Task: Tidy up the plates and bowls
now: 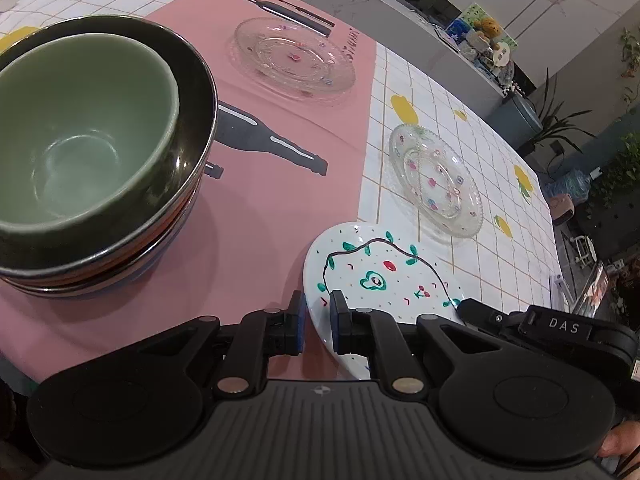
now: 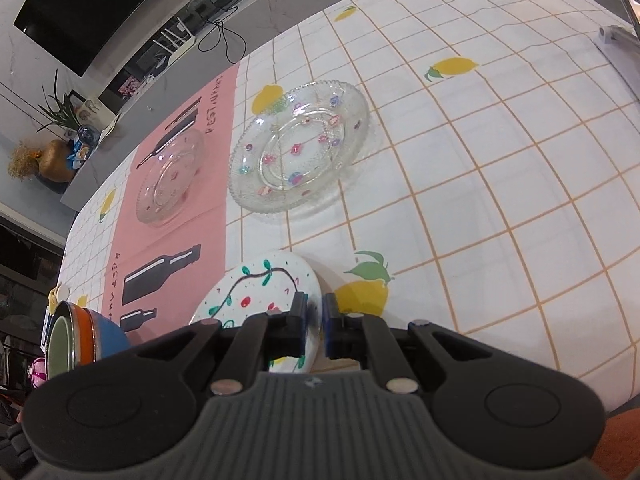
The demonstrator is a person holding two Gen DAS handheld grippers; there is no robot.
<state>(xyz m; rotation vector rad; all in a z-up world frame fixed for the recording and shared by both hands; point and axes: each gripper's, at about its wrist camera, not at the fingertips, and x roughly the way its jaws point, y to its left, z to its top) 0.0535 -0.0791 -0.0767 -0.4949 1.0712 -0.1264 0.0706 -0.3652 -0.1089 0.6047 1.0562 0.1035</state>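
A white painted plate [image 1: 376,268] with green vines and red dots is held between both grippers. My left gripper [image 1: 318,312] is shut on its near-left rim. My right gripper [image 2: 314,312] is shut on its opposite rim; the plate also shows in the right wrist view [image 2: 256,292]. A stack of bowls [image 1: 100,152], a pale green one nested in a dark one over striped ones, stands on the pink mat at left, and shows in the right wrist view [image 2: 80,340]. Two clear glass plates with coloured dots lie flat: one on the pink mat [image 1: 294,58] [image 2: 170,178], one on the tiled cloth [image 1: 436,180] [image 2: 300,146].
A pink placemat [image 1: 260,208] with bottle prints covers the table's left part; a white lemon-print cloth [image 2: 500,160] covers the rest. The table edge runs along the far side, with a counter, plants and clutter beyond. A metal chair frame [image 2: 616,36] is at far right.
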